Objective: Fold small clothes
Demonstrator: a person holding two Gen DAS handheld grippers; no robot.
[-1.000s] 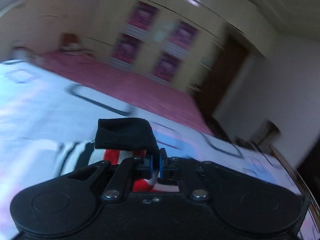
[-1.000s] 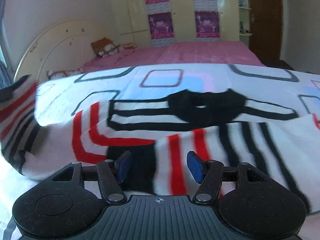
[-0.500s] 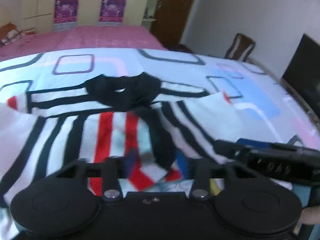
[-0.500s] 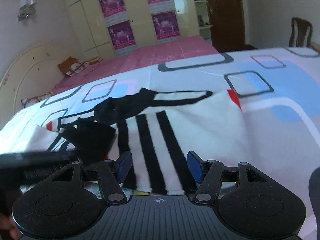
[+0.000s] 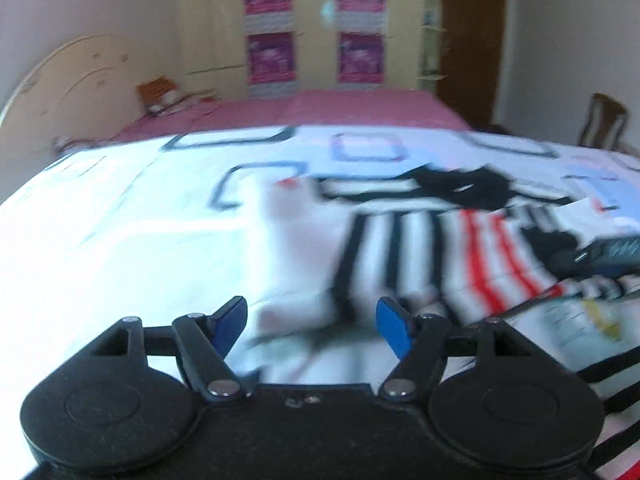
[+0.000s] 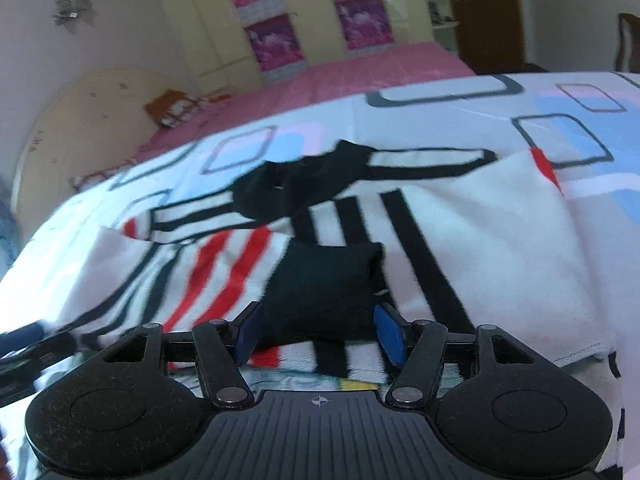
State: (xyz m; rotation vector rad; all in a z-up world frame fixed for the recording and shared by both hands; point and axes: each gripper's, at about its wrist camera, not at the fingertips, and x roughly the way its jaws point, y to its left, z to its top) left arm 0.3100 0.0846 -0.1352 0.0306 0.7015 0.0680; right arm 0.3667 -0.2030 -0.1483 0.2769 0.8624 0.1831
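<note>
A small white shirt [image 6: 480,248] with black and red stripes and a black collar [image 6: 296,188] lies flat on the patterned bedsheet [image 5: 120,216]. One sleeve is folded across the body, and its black cuff [image 6: 324,288] rests on the stripes. My right gripper [image 6: 319,336] stands open just short of that cuff, its blue pads level with the cuff's two sides and not pressing on it. My left gripper [image 5: 312,330] hovers over the shirt's [image 5: 420,248] left edge. Its jaws are opening, with only flat cloth beneath them. The right gripper [image 5: 612,252] shows at the right edge of the left wrist view.
Beyond the sheet lies a pink bedcover [image 5: 320,112], with a curved headboard [image 5: 72,88] at the left. A wardrobe with purple posters [image 5: 312,24] and a brown door [image 5: 472,40] stand behind it. A wooden chair [image 5: 604,124] is at the far right.
My left gripper has let go of the black cuff, opened, and swung left and down. The sleeve now lies folded over the shirt's body. My right gripper moved up to the cuff.
</note>
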